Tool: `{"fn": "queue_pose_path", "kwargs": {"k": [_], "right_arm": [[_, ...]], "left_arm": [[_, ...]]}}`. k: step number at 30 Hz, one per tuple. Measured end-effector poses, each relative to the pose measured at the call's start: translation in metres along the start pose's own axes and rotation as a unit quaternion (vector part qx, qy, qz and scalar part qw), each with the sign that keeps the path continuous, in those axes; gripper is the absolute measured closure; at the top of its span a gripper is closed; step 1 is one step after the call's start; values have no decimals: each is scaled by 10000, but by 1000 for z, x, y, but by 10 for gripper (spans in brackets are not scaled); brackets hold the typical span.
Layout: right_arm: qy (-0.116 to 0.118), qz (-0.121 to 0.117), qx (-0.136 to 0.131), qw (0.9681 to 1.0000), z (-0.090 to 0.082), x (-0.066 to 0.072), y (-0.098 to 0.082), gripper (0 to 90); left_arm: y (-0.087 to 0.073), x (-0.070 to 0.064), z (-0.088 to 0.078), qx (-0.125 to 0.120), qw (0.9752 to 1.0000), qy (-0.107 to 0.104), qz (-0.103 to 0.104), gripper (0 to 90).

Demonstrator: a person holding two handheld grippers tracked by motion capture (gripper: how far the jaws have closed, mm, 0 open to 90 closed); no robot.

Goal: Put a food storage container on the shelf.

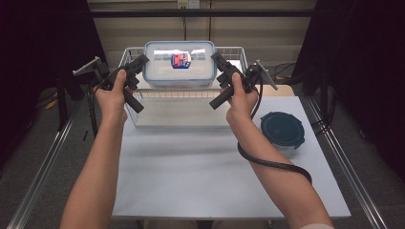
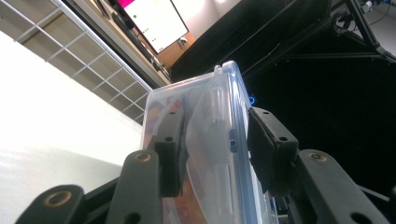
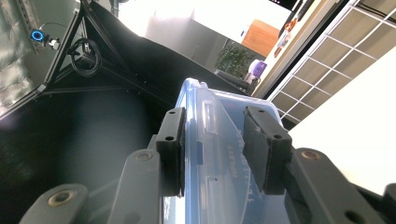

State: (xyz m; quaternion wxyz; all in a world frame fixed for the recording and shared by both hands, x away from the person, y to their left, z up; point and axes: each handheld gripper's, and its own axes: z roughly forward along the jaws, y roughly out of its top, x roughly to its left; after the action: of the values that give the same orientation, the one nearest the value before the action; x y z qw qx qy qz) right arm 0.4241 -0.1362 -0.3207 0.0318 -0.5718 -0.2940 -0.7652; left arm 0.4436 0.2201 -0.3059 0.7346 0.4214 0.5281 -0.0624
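Observation:
A clear rectangular plastic box (image 1: 179, 64) with a blue-rimmed lid and a red and blue label is held between both grippers over the far half of a white wire basket (image 1: 186, 125). My left gripper (image 1: 143, 61) clamps the box's left end. In the left gripper view the box's edge (image 2: 196, 116) runs up between the pads of the left gripper (image 2: 215, 123). On the other end my right gripper (image 1: 216, 57) is shut. The right gripper view has the lid's rim and latch (image 3: 215, 154) pinched in the right gripper (image 3: 219, 121).
A round container with a dark teal lid (image 1: 282, 130) sits at the right edge of the white table (image 1: 191, 171). The right gripper's black cable (image 1: 272, 162) loops under that forearm. Metal rails run along both sides of the table, and dark curtains hang beyond them.

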Motion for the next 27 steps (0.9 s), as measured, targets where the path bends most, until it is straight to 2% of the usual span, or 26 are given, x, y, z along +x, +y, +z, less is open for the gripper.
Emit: {"fn": "queue_pose_path", "kwargs": {"k": [3, 8, 10, 15, 16, 18, 19, 21, 27], "right_arm": [[-17, 14, 0, 10000, 3, -1, 0, 611], [-89, 19, -77, 9999, 9, -3, -2, 610], [-115, 39, -77, 9999, 11, -4, -1, 608], [-250, -88, -120, 9996, 16, -8, -1, 600], [-286, -65, -128, 9995, 17, -9, 0, 600], [-315, -23, -134, 9994, 19, -12, 1, 599], [-321, -17, -156, 9994, 21, -14, 1, 600], [-358, -10, -119, 9993, 23, -15, 1, 599], [-423, -4, -95, 9991, 28, -18, 3, 601]], "left_arm": [[1, 2, 1, -33, 10000, 20, 26, 588], [0, 5, 6, -217, 9997, 81, -71, 588], [0, 8, 8, -181, 9998, 128, -7, 588], [0, 10, 15, -276, 9994, 189, -54, 588], [0, 11, 16, -232, 9995, 208, 19, 588], [0, 13, 18, -195, 9995, 253, -14, 588], [0, 15, 20, -302, 9993, 229, -57, 588], [1, 18, 22, -280, 9991, 285, -106, 588], [1, 24, 27, -308, 9990, 304, -128, 587]]}}
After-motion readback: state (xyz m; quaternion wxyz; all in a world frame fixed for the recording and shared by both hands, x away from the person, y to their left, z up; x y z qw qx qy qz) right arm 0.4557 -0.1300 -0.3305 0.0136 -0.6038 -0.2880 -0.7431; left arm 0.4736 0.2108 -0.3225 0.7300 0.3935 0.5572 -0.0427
